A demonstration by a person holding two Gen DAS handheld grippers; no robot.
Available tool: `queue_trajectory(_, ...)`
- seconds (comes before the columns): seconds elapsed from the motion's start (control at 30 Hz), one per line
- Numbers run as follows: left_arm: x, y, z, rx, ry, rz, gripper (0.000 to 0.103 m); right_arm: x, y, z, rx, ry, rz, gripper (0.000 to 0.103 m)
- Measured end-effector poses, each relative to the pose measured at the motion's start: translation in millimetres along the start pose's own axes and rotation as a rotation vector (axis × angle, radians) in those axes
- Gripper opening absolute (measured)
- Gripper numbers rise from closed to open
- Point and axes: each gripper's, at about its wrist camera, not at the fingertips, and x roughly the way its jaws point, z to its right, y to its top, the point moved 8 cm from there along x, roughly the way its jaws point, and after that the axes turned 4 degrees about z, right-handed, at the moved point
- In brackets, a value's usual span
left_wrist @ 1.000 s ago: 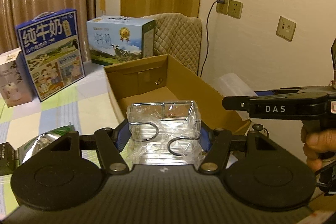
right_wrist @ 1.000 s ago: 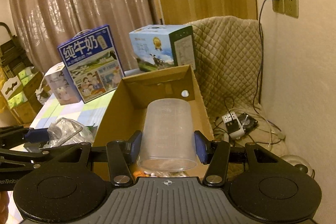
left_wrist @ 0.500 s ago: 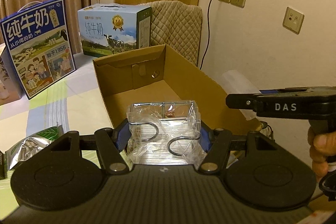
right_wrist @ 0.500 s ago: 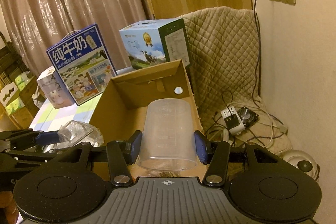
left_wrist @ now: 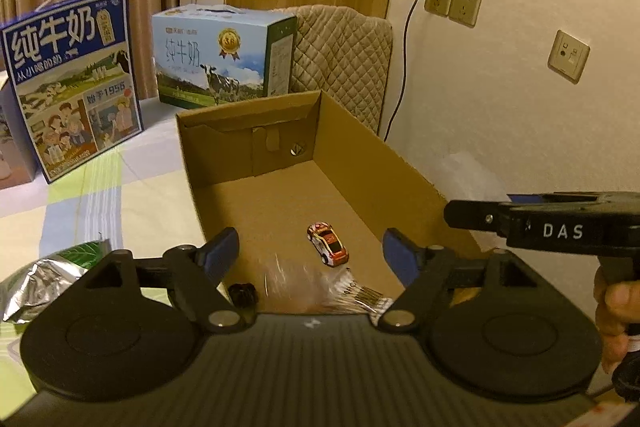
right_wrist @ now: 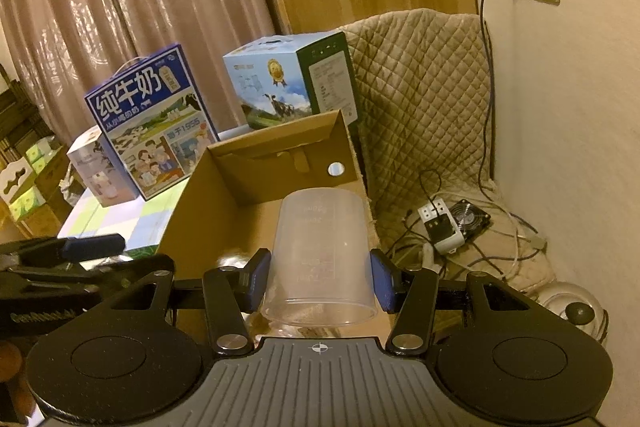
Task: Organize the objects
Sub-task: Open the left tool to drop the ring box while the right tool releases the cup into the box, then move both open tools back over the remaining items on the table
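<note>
The left tongs [left_wrist: 311,251] stand apart with nothing between the blue pads. Low in the left wrist view, just beyond them, a blurred clear plastic packet [left_wrist: 320,287] sits over the near floor of the cardboard box [left_wrist: 384,163]; whether it rests or is falling cannot be told. A small toy car [left_wrist: 327,243] lies on the box floor at centre frame, and a small dark object [left_wrist: 242,294] sits at lower left of the box.

The right tongs [right_wrist: 320,285] are clamped on an inverted translucent measuring cup [right_wrist: 322,263], held at its sides near the open rim, above the box.

Handling, as a judgement: the cup looks light, thin-walled and smooth. It would likely flex under hard pressure and slip under light pressure. A hold across the wall near the rim, as now, seems sound. The packet looks soft and crinkly; take it across its bulk.

View differences: only the left wrist view shows the toy car, the dark object and a foil pouch [left_wrist: 52,275] at lower left on the checked surface [left_wrist: 120,195]. Only the right wrist view shows the cup clearly, plus the power strip [right_wrist: 440,227] on the floor at right. Both views show the milk cartons [left_wrist: 72,79] behind the box.
</note>
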Motion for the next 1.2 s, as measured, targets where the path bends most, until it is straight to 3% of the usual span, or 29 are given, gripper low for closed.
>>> queue_trajectory(0.33, -33.3, 4.0, -22.6, -0.01, 0.038, 0.031, 0.078, 4.5, 6.6, -21.2, 0.029, 0.056, 0.014, 0.051)
queue_trajectory(0.43, -43.6, 0.7, -34.5, -0.02, 0.058, 0.033, 0.08, 5.8, 9.8, -19.7, 0.078, 0.049, 0.023, 0.069)
queue_trajectory(0.67, -76.5, -10.9, -76.8, -0.048, 0.113, 0.045, 0.082, -10.5, 14.6, -37.9, 0.064, 0.051, 0.039, 0.071)
queue_trajectory(0.83, -110.0, -18.6, -112.7, -0.071, 0.162, 0.063, 0.085, -24.8, 18.7, -74.1, 0.027, 0.08, 0.053, 0.071)
queue_trajectory(1.03, -165.9, -32.3, -167.4, -0.081, 0.275, 0.091, 0.088, -34.6, 14.8, -135.8, -0.049, 0.152, 0.063, 0.071)
queue_trajectory(1.2, -211.0, -49.5, -220.5, -0.156, 0.367, 0.101, 0.09, -36.3, 4.5, -183.6, -0.106, 0.195, 0.059, 0.071)
